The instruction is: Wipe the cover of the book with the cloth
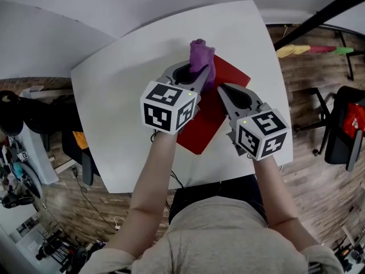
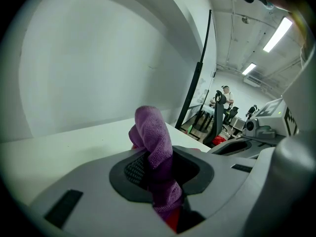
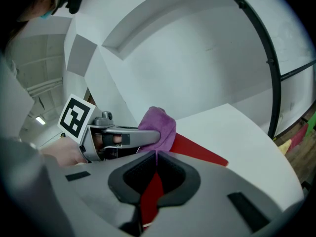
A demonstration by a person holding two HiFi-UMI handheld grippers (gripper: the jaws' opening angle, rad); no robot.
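Note:
A red book [image 1: 201, 124] lies flat near the middle of the white table [image 1: 120, 101]. My left gripper [image 1: 202, 80] is shut on a purple cloth [image 1: 202, 57], which bunches up beyond its jaws over the book's far corner. In the left gripper view the cloth [image 2: 153, 135] stands up between the pads, with a bit of red below. My right gripper [image 1: 221, 89] rests over the book's right side, its jaws closed tip to tip. The right gripper view shows the book [image 3: 198, 150] ahead and through the slit, and the cloth [image 3: 161, 125] in the left gripper [image 3: 147, 138].
The table's right edge [image 1: 280, 84] runs close to my right hand. A black chair [image 1: 342, 131] holding something red stands on the wooden floor to the right. A dark pole [image 1: 328, 11] crosses the upper right. Another chair [image 1: 77, 144] sits at the table's left.

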